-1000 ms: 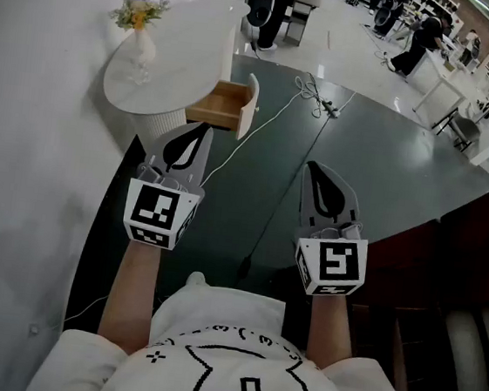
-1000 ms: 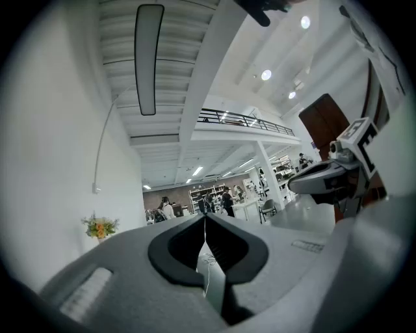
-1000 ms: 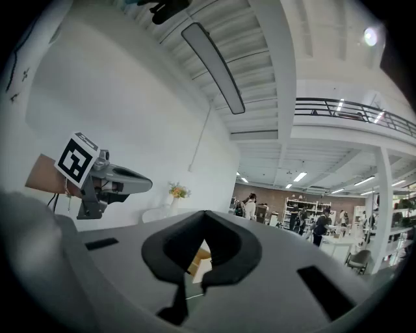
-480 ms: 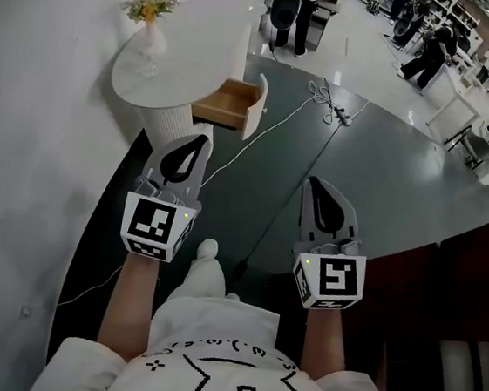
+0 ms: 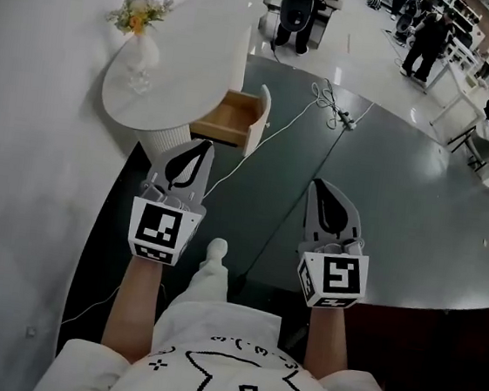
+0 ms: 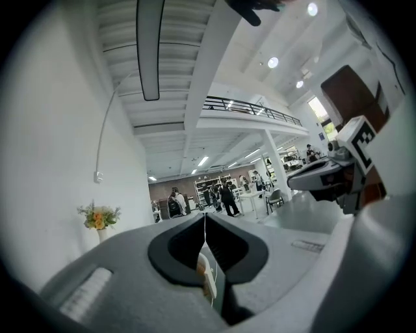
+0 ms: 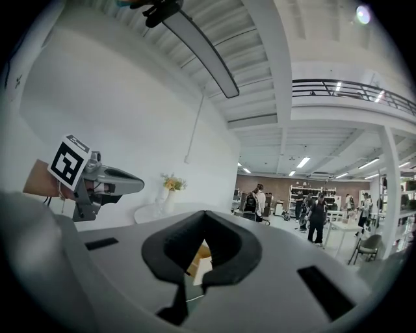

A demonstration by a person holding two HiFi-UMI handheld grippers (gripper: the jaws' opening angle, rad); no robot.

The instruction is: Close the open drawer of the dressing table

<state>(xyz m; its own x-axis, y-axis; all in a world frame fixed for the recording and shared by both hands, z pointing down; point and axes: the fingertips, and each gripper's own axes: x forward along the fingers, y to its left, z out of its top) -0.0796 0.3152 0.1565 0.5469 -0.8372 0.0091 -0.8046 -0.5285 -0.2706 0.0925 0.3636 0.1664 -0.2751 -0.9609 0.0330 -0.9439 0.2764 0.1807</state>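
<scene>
Head view, looking steeply down. The left gripper [image 5: 201, 147] and right gripper [image 5: 318, 188] are held out level, side by side, over a dark floor [image 5: 386, 189]. Both have their jaws fully closed, tip against tip, and hold nothing and touch nothing. Ahead of the left gripper, clear of its tips, a white oval dressing table [image 5: 184, 69] stands against the wall. Its wooden drawer [image 5: 234, 117] is pulled out from the table's floor-side edge. A vase of flowers [image 5: 141, 36] stands near the tabletop's wall-side edge. Compared with a second ago, the person has stepped forward, one foot [image 5: 215, 252] now showing between the arms. The jaws remain closed and the drawer remains open.
</scene>
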